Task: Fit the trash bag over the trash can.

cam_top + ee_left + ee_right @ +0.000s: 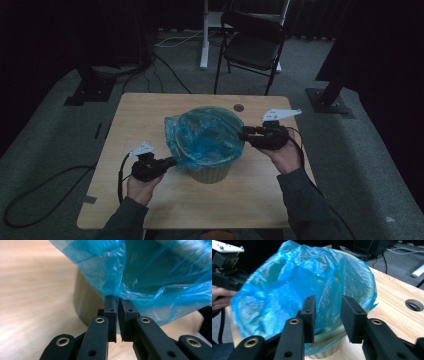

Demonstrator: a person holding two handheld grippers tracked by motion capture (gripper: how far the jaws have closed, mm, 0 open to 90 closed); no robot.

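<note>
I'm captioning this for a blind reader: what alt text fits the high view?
Seen from above, a person's two hand-held grippers flank a blue bag lining a pale bin on a wooden table. The left gripper pinches the bag's edge; the right gripper stands open beside the rim. A black chair stands beyond.

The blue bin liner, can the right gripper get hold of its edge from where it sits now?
Probably yes: the right gripper is open, facing the blue bin liner draped over the bin's rim, nothing between.
</note>
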